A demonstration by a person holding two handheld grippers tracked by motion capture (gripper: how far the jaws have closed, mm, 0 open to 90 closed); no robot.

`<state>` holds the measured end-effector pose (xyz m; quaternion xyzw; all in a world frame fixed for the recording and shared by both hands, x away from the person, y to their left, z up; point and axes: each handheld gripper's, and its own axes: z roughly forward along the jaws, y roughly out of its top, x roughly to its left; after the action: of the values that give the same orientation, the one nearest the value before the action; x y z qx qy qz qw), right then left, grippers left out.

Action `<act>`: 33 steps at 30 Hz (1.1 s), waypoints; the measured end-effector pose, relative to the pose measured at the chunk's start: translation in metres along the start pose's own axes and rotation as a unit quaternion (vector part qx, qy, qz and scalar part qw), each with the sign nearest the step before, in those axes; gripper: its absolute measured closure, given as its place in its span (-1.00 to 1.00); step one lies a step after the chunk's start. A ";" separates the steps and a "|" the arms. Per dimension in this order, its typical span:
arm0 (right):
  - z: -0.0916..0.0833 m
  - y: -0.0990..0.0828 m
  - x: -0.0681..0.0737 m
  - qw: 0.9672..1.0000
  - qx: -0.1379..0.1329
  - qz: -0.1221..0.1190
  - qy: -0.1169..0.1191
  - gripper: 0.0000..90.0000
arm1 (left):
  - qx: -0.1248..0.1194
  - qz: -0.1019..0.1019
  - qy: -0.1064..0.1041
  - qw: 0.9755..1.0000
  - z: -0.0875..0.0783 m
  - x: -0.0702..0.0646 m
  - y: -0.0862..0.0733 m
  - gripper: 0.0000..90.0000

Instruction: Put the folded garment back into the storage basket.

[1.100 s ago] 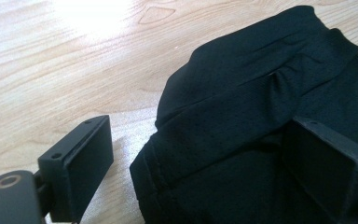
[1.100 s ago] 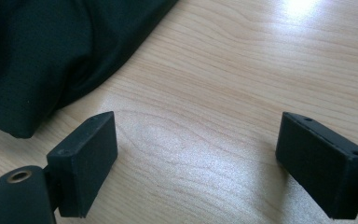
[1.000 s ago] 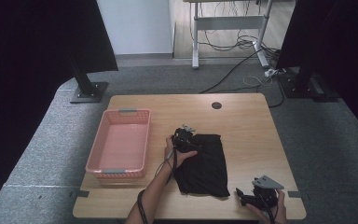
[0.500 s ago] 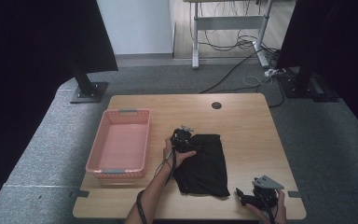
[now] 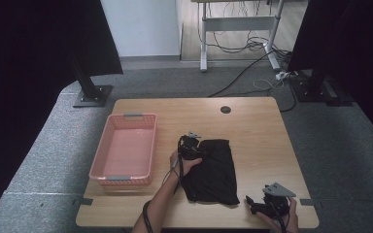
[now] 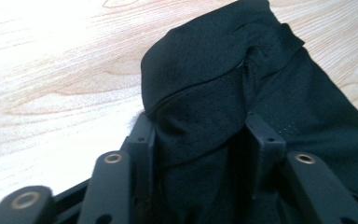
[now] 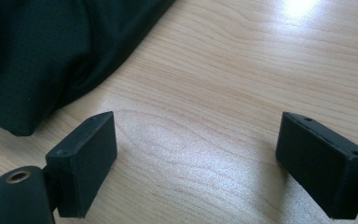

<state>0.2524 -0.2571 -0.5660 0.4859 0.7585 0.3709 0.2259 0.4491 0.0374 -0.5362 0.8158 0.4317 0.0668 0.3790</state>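
A black garment (image 5: 214, 171) lies flat on the wooden table (image 5: 257, 131), near its front middle. My left gripper (image 5: 190, 145) sits at the garment's far left corner. Its jaws have just been closing, and in the left gripper view the left gripper (image 6: 200, 135) has a raised fold of the black mesh fabric (image 6: 214, 70) bunched and pinched between its pads. My right gripper (image 5: 253, 206) rests low near the table's front edge, just right of the garment's near corner. Seen in the right gripper view, the right gripper (image 7: 200, 154) stands wide open over bare wood, with the garment's edge (image 7: 42, 51) ahead to the left.
A pink plastic basket (image 5: 126, 116) stands on the table's left side with nothing in it. A round cable hole (image 5: 225, 109) is near the far edge. Beyond the table are a desk frame, cables on the floor and dark curtains.
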 end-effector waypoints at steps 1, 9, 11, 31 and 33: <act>0.000 0.000 0.000 1.000 0.000 0.000 0.000 -0.72 | -0.004 -0.002 -0.004 1.000 0.000 0.000 -0.001 0.27; 0.000 0.000 0.000 1.000 0.000 0.000 0.000 -0.72 | -0.035 0.025 0.029 0.999 -0.005 -0.013 -0.006 0.42; 0.000 0.000 0.000 1.000 0.000 0.000 0.000 -0.72 | -0.044 0.026 0.030 0.998 -0.007 -0.015 -0.006 0.43; 0.000 0.000 0.000 1.000 -0.001 0.003 0.000 -0.71 | -0.074 0.068 0.044 0.994 -0.031 -0.033 0.000 0.44; 0.000 0.000 0.000 1.000 -0.002 0.004 0.001 -0.71 | -0.076 0.068 0.044 0.994 -0.031 -0.035 0.001 0.44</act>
<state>0.2520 -0.2578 -0.5660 0.4881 0.7561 0.3734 0.2249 0.4148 0.0282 -0.5067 0.8085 0.3853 0.1612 0.4147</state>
